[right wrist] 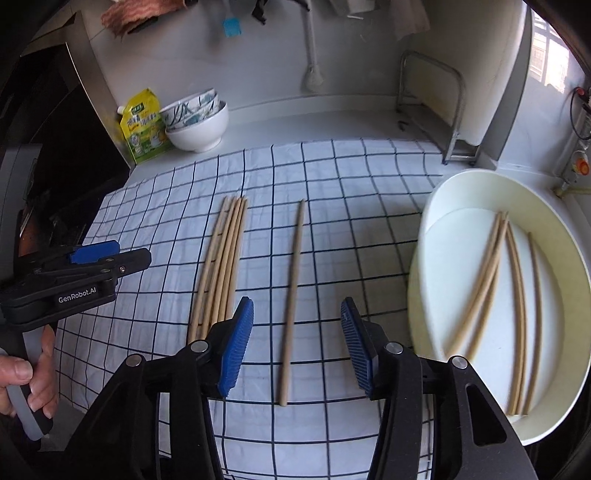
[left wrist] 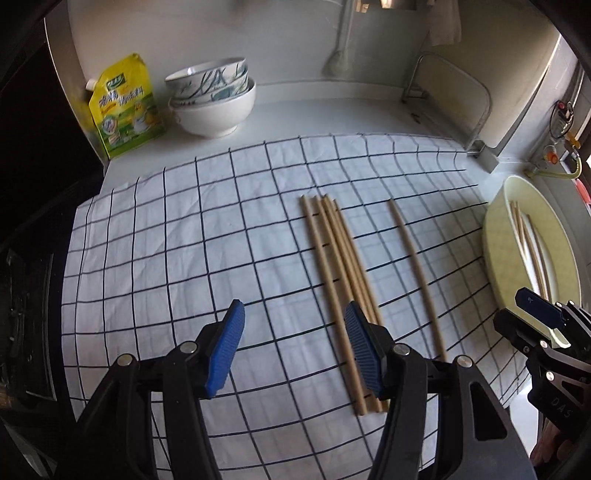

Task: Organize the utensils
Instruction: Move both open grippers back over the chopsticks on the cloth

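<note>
Left gripper (left wrist: 294, 343) wide open and empty, right gripper (right wrist: 297, 345) wide open astride lone chopstick (right wrist: 292, 301), bundle of chopsticks (right wrist: 221, 266) alongside, more in cream basin (right wrist: 424, 258)

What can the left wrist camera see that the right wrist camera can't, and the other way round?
Only the left wrist view shows the left gripper from behind, open above the checked cloth.

Only the right wrist view shows the right gripper from behind, open over the single chopstick, the hand holding the left gripper's handle, the blue brush on the wall, and the white basin's whole inside with four chopsticks.

Both show the chopstick bundle, stacked bowls and yellow pouch.
</note>
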`<state>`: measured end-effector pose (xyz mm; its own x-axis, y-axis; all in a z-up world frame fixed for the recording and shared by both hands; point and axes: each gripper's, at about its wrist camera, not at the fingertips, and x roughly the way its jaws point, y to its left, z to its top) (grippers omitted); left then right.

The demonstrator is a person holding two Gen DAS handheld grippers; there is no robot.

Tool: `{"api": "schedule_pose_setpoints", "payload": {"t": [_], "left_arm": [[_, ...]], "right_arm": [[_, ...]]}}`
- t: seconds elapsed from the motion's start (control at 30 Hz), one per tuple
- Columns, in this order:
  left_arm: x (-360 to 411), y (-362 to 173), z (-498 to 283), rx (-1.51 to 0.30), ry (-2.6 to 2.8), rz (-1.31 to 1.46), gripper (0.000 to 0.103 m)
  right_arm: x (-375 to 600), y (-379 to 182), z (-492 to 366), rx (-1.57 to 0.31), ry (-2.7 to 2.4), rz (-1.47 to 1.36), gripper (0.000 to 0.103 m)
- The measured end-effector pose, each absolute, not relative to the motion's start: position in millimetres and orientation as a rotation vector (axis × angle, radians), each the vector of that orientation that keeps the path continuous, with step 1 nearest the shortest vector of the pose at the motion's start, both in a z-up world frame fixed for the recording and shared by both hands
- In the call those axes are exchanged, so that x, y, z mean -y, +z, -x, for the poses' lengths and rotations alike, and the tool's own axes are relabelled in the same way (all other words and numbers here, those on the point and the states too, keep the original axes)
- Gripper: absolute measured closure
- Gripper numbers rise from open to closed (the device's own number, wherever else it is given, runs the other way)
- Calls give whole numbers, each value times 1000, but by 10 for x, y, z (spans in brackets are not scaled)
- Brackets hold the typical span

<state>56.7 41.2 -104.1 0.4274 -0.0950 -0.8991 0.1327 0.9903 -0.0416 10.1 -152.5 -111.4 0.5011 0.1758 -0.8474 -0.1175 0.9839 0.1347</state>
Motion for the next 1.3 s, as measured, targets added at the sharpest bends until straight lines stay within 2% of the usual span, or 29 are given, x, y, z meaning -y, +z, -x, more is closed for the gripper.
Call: {"api": "schedule_pose_setpoints", "payload": {"t": [0.53,0.7,1.3], "left_arm": [[-296,-1550,-641,-1179,-184,-62,43],[-253,-1652,-661,-1199,-200,-53,43],[-427,-1770,-588,-1209,-141,-105,41]], "right_arm": [[1445,-1607,-224,-1095,119,-62,52],[1465,-1670,-224,-1099,101,-66,48],[1423,-1737,-286,-1108,94,-38,48]]}}
